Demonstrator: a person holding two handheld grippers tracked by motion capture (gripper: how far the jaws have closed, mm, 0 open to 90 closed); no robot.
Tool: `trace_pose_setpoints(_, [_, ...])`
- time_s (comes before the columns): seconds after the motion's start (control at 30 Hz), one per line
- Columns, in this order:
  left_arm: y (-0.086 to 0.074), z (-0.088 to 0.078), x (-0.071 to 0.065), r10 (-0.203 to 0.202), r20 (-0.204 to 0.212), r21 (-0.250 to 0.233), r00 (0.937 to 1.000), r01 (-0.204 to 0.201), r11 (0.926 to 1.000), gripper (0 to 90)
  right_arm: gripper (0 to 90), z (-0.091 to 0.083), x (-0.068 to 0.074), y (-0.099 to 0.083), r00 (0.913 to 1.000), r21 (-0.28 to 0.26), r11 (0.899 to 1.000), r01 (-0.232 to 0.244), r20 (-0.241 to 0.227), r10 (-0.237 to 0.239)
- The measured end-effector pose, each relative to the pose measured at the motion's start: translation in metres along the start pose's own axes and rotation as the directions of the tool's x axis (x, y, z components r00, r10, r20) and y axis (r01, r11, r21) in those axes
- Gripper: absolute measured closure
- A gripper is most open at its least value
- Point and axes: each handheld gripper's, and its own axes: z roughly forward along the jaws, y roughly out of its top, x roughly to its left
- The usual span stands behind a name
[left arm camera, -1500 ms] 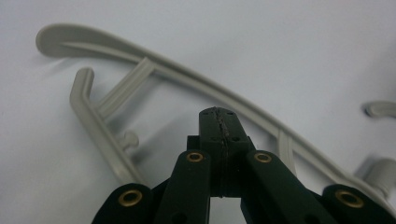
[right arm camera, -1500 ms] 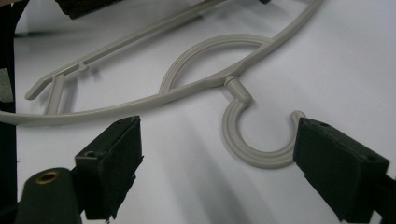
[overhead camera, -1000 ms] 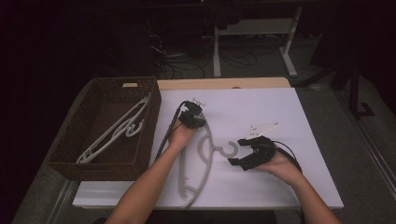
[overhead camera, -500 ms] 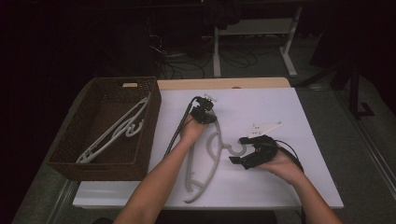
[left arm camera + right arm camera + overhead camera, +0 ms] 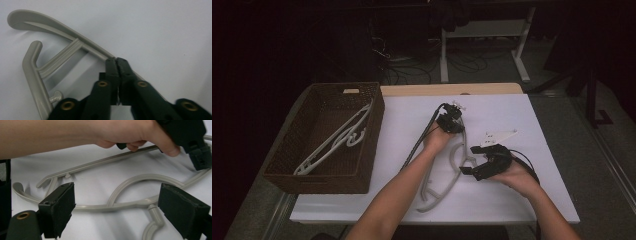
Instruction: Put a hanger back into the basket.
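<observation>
Compared with one second ago, the left hand has carried the left gripper (image 5: 451, 121) farther up the white table (image 5: 537, 200), and the grey hanger (image 5: 447, 172) now lies more slanted. The dark woven basket (image 5: 287, 172), rectangular and rough, keeps its place at the left with pale hangers (image 5: 334, 142) inside. The grey hanger is smooth matte plastic with curved shoulders, a ribbed brace and a hook. It lies on the table between both hands. The left jaws, which have just opened slightly, pinch its thin bar. The right gripper (image 5: 484, 162) stands wide apart above the hook, holding nothing.
</observation>
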Motion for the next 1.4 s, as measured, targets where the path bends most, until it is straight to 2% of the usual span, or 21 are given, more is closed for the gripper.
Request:
trace_pose_setpoints(0.13, [-0.009,-0.023,0.000,-0.003,0.002,-0.022,1.0000,0.003,0.9997,80.3,13.5,-0.003,-0.002,-0.001,0.9999,-0.003,1.000,-0.006,0.011,0.006])
trace_pose_setpoints(0.27, [-0.028,-0.051,-0.002,-0.023,0.023,-0.027,0.9995,0.024,0.9994,82.4,13.5,-0.002,-0.002,-0.002,0.9998,0.001,1.000,-0.009,0.019,0.009])
trace_pose_setpoints(0.5, [-0.071,-0.082,-0.021,-0.015,0.067,-0.022,0.9977,0.017,0.9996,88.9,13.5,-0.001,0.001,-0.005,0.9990,0.017,1.000,-0.018,0.040,0.018])
trace_pose_setpoints(0.63, [-0.091,-0.095,-0.032,-0.006,0.084,-0.023,0.9964,0.008,0.9997,88.9,13.5,-0.002,0.005,-0.010,0.9986,0.017,0.999,-0.030,0.044,0.029])
trace_pose_setpoints(0.77, [-0.103,-0.099,-0.043,0.006,0.100,-0.006,0.9949,-0.005,1.0000,89.7,13.5,-0.002,0.008,-0.014,0.9983,0.025,0.999,-0.034,0.049,0.033])
trace_pose_setpoints(0.83, [-0.109,-0.097,-0.047,0.023,0.082,0.010,0.9964,-0.024,0.9997,89.7,13.5,-0.002,0.010,-0.015,0.9981,0.027,0.999,-0.038,0.049,0.037])
trace_pose_setpoints(0.9, [-0.113,-0.096,-0.047,0.025,0.071,0.024,0.9972,-0.027,0.9994,89.8,13.5,-0.002,0.010,-0.015,0.9982,0.029,0.999,-0.035,0.050,0.034])
trace_pose_setpoints(1.03, [-0.115,-0.102,-0.044,0.016,0.057,-0.005,0.9983,-0.015,0.9999,89.6,13.5,-0.001,0.011,-0.016,0.9983,0.031,0.999,-0.030,0.051,0.029])
trace_pose_setpoints(1.2, [-0.114,-0.112,-0.041,0.022,0.009,-0.031,0.9997,-0.022,0.9993,86.0,13.5,-0.002,0.008,-0.017,0.9980,0.030,0.999,-0.034,0.055,0.032])
trace_pose_setpoints(1.23, [-0.113,-0.113,-0.040,0.023,-0.005,-0.037,0.9997,-0.023,0.9991,84.8,13.5,-0.002,0.008,-0.017,0.9979,0.032,0.999,-0.032,0.056,0.031])
trace_pose_setpoints(1.4, [-0.115,-0.110,-0.040,0.030,-0.018,-0.035,0.9994,-0.030,0.9989,83.7,13.5,-0.001,0.008,-0.017,0.9981,0.039,0.999,-0.023,0.058,0.020])
